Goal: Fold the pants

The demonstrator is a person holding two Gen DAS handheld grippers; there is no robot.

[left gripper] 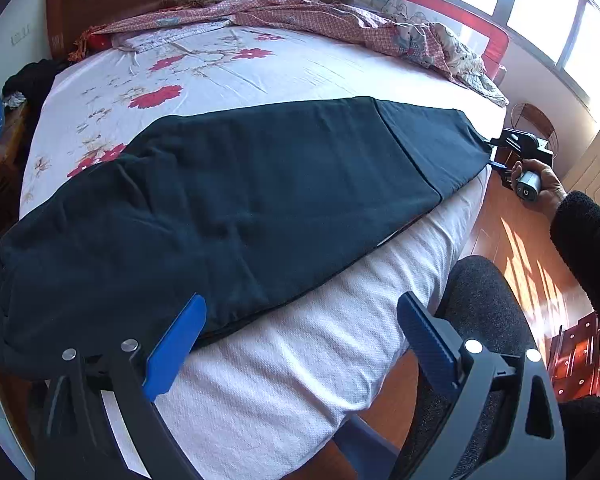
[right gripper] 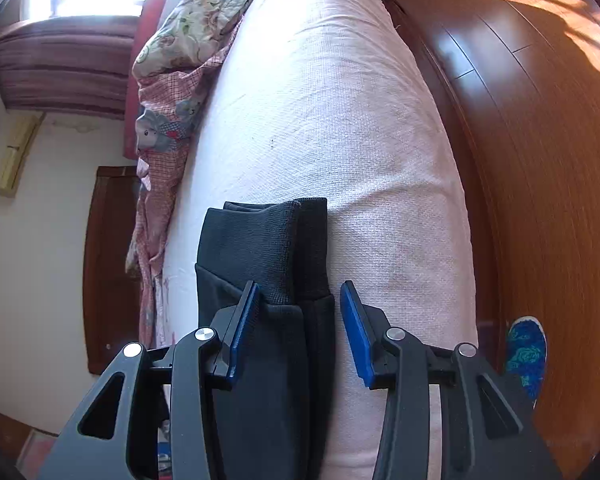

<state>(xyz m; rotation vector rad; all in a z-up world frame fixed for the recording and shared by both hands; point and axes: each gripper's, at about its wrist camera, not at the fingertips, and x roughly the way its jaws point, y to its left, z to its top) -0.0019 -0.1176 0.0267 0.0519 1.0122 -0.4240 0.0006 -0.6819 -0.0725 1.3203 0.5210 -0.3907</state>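
From the left wrist camera we see the dark pants (left gripper: 236, 192) laid lengthwise along the near edge of the bed (left gripper: 292, 68), one leg on the other, over a floral sheet (left gripper: 204, 60). Our left gripper (left gripper: 300, 344) stands with its blue fingers (left gripper: 176, 348) spread wide and nothing between them, the left one touching the pants' wide end. At the far, narrow end our right hand (left gripper: 540, 184) holds the right gripper (left gripper: 496, 152) against the cuffs. From the right wrist camera we see the ribbed cuffs (right gripper: 276, 248) lying between the right gripper's (right gripper: 300, 332) half-closed fingers; the left pad (right gripper: 242, 332) touches the fabric, while the right pad (right gripper: 354, 336) stands clear, so nothing is clamped. A crumpled quilt (right gripper: 180, 80) lies along the bed's far side.
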